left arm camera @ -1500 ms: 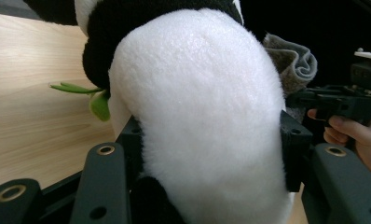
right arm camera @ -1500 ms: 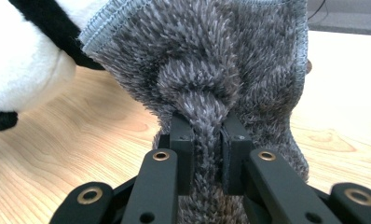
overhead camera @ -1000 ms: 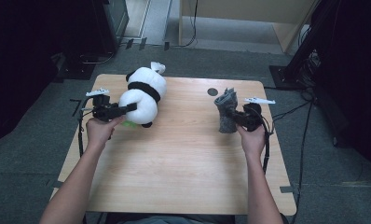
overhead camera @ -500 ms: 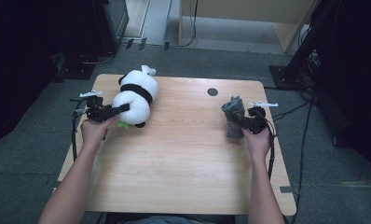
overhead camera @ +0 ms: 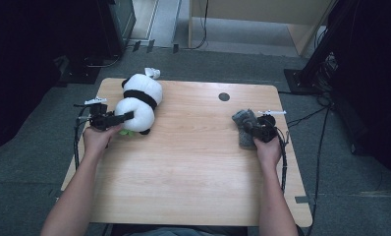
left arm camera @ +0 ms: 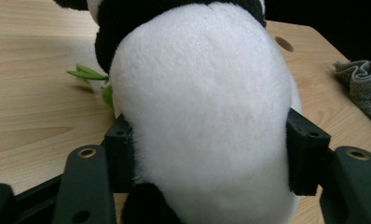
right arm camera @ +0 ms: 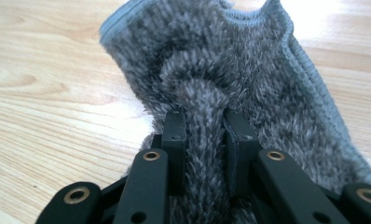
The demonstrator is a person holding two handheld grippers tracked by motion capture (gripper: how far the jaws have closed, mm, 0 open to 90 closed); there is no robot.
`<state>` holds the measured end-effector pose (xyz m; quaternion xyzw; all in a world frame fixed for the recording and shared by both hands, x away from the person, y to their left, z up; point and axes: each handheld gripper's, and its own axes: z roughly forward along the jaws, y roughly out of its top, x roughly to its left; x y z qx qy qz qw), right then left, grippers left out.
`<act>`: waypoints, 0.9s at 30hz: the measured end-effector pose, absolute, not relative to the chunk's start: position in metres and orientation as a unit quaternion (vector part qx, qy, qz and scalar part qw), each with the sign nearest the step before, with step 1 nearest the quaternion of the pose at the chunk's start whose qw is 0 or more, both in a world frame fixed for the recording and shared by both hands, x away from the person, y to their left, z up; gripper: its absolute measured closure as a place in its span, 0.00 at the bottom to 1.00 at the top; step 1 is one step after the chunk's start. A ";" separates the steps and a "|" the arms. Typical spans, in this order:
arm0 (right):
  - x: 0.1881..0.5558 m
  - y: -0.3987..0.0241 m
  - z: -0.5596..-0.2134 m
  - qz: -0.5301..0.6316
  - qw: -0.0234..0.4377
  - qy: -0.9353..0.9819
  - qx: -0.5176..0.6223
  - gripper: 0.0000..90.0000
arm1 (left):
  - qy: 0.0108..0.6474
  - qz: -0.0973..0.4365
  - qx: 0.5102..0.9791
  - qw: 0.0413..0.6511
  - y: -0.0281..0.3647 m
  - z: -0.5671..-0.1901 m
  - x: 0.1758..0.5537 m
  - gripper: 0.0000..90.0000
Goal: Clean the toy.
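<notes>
- You are working with a wide bare stretch of table (overhead camera: 193, 167) lying open between your two forearms, down to the near edge.
- The plush panda (overhead camera: 137, 103) is blocking the far left corner; its white body (left arm camera: 202, 102) is filling the gap between your left gripper (overhead camera: 127, 117)'s jaws, with green leaves (left arm camera: 88, 73) sticking out beside it.
- The grey cloth (overhead camera: 243, 127) is bunching ahead of your right gripper (overhead camera: 247, 127), a fold (right arm camera: 204, 140) sitting between its jaws.
- A passage is staying open between panda and cloth, toward the dark hole (overhead camera: 224, 97).
</notes>
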<state>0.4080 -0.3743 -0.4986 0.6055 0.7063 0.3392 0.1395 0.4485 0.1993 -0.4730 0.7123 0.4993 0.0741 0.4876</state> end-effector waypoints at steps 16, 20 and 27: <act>0.412 -0.375 -0.503 0.361 0.123 0.702 0.602 0.45 | 0.488 0.108 0.723 0.476 0.201 -0.469 0.450 0.15; 0.412 -0.376 -0.499 0.376 0.113 0.689 0.609 0.36 | 0.479 0.123 0.737 0.461 0.198 -0.460 0.446 0.14; 0.408 -0.374 -0.489 0.382 0.127 0.691 0.600 0.35 | 0.513 0.127 0.714 0.459 0.203 -0.458 0.449 0.10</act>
